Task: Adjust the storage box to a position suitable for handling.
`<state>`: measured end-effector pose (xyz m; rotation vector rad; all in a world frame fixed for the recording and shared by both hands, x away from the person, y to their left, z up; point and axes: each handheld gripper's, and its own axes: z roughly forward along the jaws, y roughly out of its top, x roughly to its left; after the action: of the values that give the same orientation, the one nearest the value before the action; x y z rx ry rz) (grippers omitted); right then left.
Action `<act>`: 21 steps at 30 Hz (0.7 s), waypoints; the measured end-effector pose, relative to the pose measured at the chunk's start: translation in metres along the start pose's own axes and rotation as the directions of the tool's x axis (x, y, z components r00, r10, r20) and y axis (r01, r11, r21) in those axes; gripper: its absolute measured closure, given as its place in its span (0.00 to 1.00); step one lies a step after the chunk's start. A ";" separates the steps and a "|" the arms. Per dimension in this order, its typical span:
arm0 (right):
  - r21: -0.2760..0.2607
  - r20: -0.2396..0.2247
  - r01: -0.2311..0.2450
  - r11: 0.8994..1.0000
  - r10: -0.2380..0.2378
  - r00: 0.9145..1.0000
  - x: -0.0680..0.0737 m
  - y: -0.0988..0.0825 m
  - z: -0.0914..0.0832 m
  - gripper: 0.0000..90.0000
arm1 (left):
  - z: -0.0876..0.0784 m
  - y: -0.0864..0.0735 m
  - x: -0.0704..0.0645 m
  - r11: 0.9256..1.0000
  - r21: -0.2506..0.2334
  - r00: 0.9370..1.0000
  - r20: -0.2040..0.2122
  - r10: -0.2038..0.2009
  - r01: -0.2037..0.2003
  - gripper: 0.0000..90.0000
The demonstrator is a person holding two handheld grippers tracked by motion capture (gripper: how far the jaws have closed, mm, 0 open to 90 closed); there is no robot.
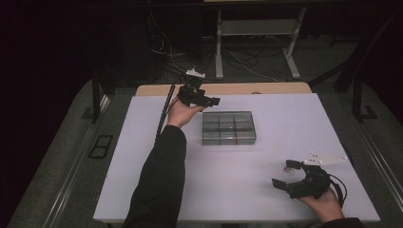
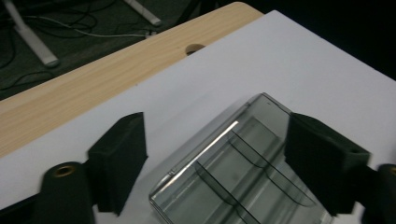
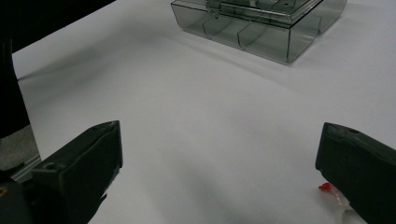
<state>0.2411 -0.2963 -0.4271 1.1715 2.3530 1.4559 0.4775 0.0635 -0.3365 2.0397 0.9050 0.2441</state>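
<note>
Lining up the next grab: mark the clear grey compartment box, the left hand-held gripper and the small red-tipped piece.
Clear grey compartment box (image 1: 229, 128), high view, lid.
Left hand-held gripper (image 1: 215, 100), high view, jaw tips.
Small red-tipped piece (image 3: 325, 187), right gripper view, red tip.

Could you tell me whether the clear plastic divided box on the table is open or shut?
Shut: the clear smoky plastic compartment box has its lid lying flat on top, with its front latch down.

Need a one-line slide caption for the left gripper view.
Open left tongs poised over a corner of the clear divided box on the white table cover, pads not touching it.
</note>
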 end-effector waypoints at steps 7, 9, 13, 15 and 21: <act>0.001 -0.004 0.002 1.000 -0.002 1.000 0.000 0.000 0.001 0.01 | 0.014 -0.002 0.005 1.000 -0.001 1.000 -0.019 -0.016 0.016 0.52; 0.001 -0.005 -0.003 1.000 0.003 1.000 0.000 0.000 0.001 0.01 | 0.019 -0.003 0.005 1.000 -0.007 0.999 -0.031 -0.025 0.025 0.56; -0.002 -0.007 0.001 1.000 -0.001 1.000 0.000 0.000 0.000 0.01 | 0.027 -0.006 0.006 0.999 -0.001 0.998 -0.049 -0.035 0.035 0.73; -0.003 -0.007 -0.001 1.000 0.001 1.000 0.000 0.000 0.000 0.01 | 0.032 -0.007 0.007 0.999 -0.001 0.998 -0.054 -0.041 0.041 0.81; -0.005 -0.008 -0.006 1.000 0.006 1.000 0.000 0.000 0.000 0.01 | 0.042 -0.009 0.009 1.000 0.011 0.998 -0.050 -0.026 0.026 0.98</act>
<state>0.2412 -0.2962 -0.4270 1.1742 2.3521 1.4698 0.4998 0.0461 -0.3705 2.0389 0.9648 0.2771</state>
